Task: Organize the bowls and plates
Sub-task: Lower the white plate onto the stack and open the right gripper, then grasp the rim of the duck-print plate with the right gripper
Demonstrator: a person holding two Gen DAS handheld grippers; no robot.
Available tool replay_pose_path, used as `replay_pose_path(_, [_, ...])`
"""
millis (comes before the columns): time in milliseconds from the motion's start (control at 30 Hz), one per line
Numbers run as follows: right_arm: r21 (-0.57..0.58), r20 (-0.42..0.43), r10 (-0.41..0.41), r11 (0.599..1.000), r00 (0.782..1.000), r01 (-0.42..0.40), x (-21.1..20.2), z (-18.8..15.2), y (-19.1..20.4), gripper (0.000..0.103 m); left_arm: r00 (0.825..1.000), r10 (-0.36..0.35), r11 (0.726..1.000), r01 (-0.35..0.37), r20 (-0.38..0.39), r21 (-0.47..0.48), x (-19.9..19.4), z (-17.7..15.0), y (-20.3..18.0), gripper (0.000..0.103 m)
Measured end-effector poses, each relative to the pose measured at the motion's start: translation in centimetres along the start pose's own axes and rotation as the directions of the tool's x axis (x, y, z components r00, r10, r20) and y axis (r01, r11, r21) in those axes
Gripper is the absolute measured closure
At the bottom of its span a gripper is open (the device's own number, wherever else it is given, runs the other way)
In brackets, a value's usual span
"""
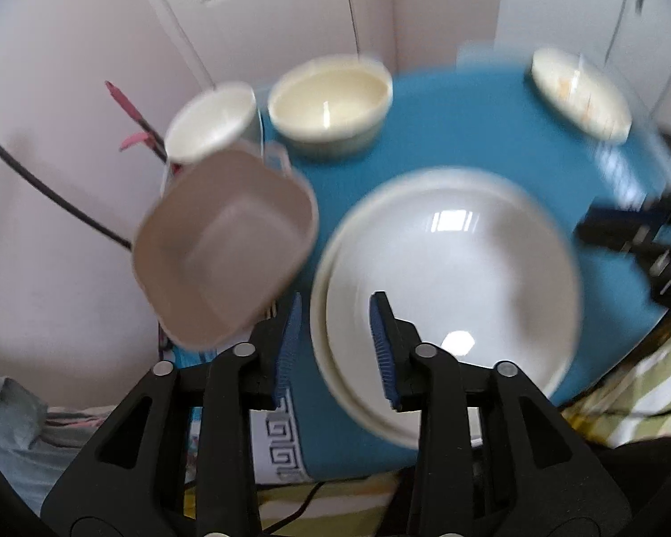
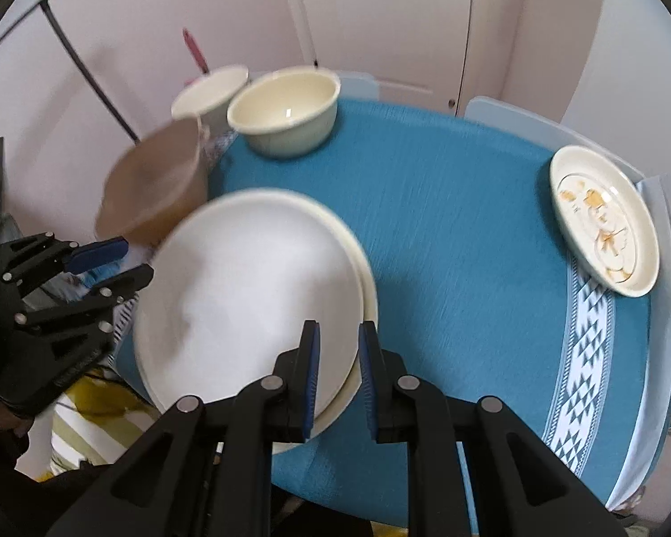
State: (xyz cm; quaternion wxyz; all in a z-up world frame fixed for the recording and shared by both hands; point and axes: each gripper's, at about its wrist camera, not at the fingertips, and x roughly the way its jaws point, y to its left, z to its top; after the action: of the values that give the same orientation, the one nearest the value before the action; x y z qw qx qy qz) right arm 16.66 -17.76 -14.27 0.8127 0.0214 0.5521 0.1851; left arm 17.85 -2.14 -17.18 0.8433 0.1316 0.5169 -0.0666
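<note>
Two stacked plates lie at the near side of the table: a white plate [image 1: 452, 268] [image 2: 246, 291] on top of a cream plate [image 1: 318, 335] [image 2: 371, 300]. My left gripper [image 1: 335, 349] [image 2: 121, 264] is open; the stack's left rim lies between its blue pads, which do not press on it. My right gripper [image 2: 339, 376] [image 1: 613, 228] is shut on the white plate's right rim. A cream bowl [image 1: 331, 98] [image 2: 286, 109], a white cup [image 1: 212, 118] [image 2: 210, 89] and a beige square bowl [image 1: 226, 250] [image 2: 156, 183] stand at the far left.
A patterned plate [image 1: 579, 94] [image 2: 604, 219] sits at the table's far right edge. The round table has a blue cloth [image 1: 469, 125] [image 2: 447, 223]. Pale chair backs [image 2: 505, 112] and white doors stand behind it. Both views are blurred.
</note>
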Motion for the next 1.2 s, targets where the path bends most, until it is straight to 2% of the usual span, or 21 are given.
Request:
replay_pose_path(33, [0.019,0.006,0.012,1.0,1.0,-0.012,-0.5,0.2,-0.3,0.087,0.999,-0.009,1.0,0.009,0.033,-0.019,-0.9,0.8,0.3,0.035])
replay_pose_path(67, [0.037,0.017,0.02,0.999,1.0,-0.021,-1.0,0.3,-0.7,0.087,0.997,-0.012,0.999,0.015,0.083,-0.037,-2.0,1.8,0.6,0.019])
replay_pose_path(100, [0.054,0.039,0.021,0.998,0.999,-0.023,-1.6,0.4,-1.0,0.081,0.991,-0.014,0.999,0.02,0.134,-0.045,-3.1,2.5,0.5,0.0])
replay_pose_path(167, [0.083,0.093,0.015,0.996,0.996,-0.023,-3.1,0.4,-1.8,0.037,0.973,-0.023,0.999,0.032,0.231,-0.033,-4.9,3.7,0.1,0.0])
replay_pose_path(200, [0.103,0.127,0.015,0.994,0.992,-0.028,-4.0,0.3,-2.4,0.005,0.969,-0.036,0.999,0.041,0.244,-0.015,-5.2,4.8,-0.3,0.0])
replay_pose_path(233, [0.124,0.159,0.011,0.992,0.987,-0.031,-4.9,0.2,-3.0,0.0,0.968,-0.05,0.999,0.052,0.246,-0.001,-5.1,5.7,-0.5,0.0])
replay_pose_path(333, [0.186,0.21,-0.053,0.983,0.976,0.013,-7.1,-0.2,-4.7,0.0,0.96,-0.133,0.991,0.127,0.247,0.041,-5.3,8.7,-2.0,0.0])
replay_pose_path(400, [0.237,0.237,-0.111,0.97,0.965,0.054,-8.9,-0.4,-6.3,0.0,0.946,-0.214,0.977,0.204,0.242,0.068,-5.5,11.0,-3.0,0.0])
replay_pose_path(500, [0.293,0.217,-0.192,0.948,0.957,0.124,-10.8,-0.4,-8.6,0.0,0.917,-0.327,0.944,0.305,0.231,0.124,-5.3,14.0,-5.4,0.0])
replay_pose_path(600, [0.389,0.225,-0.315,0.897,0.922,0.212,-13.1,-0.5,-11.3,0.0,0.895,-0.398,0.911,0.361,0.203,0.199,-4.2,17.4,-8.5,0.0])
replay_pose_path(633, [0.411,0.219,-0.325,0.886,0.92,0.215,-13.3,-0.4,-12.4,0.0,0.888,-0.42,0.898,0.377,0.188,0.225,-3.5,18.4,-9.7,0.0])
replay_pose_path(700, [0.452,0.213,-0.318,0.87,0.924,0.196,-13.0,-0.6,-14.5,0.0,0.874,-0.465,0.87,0.422,0.138,0.256,-1.5,20.3,-12.0,0.0])
replay_pose_path(767, [0.482,0.189,-0.307,0.857,0.933,0.184,-11.7,-0.7,-17.0,0.0,0.869,-0.49,0.848,0.455,0.074,0.27,1.4,21.7,-14.6,0.0])
replay_pose_path(833, [0.532,0.155,-0.252,0.836,0.955,0.134,-8.9,-1.3,-20.3,0.0,0.876,-0.481,0.843,0.454,0.026,0.288,4.3,22.3,-16.7,0.0])
replay_pose_path(900, [0.576,0.162,-0.214,0.813,0.963,0.084,-7.1,-2.2,-22.7,0.002,0.885,-0.466,0.836,0.451,-0.03,0.312,7.8,22.7,-19.0,0.0])
replay_pose_path(967, [0.604,0.168,-0.189,0.795,0.968,0.051,-5.4,-2.7,-24.2,0.008,0.881,-0.47,0.826,0.463,-0.062,0.32,10.4,22.5,-20.6,0.004])
replay_pose_path(1033, [0.622,0.18,-0.164,0.783,0.97,0.017,-3.7,-3.0,-25.5,0.026,0.881,-0.463,0.821,0.468,-0.098,0.326,12.9,22.5,-22.0,0.019])
replay_pose_path(1100, [0.644,0.19,-0.153,0.765,0.97,-0.005,-2.3,-3.0,-26.7,0.034,0.882,-0.451,0.822,0.469,-0.134,0.322,15.3,22.7,-23.2,0.027])
replay_pose_path(1200, [0.674,0.203,-0.145,0.738,0.968,-0.031,-0.8,-3.0,-28.0,0.044,0.876,-0.455,0.815,0.483,-0.162,0.32,17.3,22.6,-24.0,0.037])
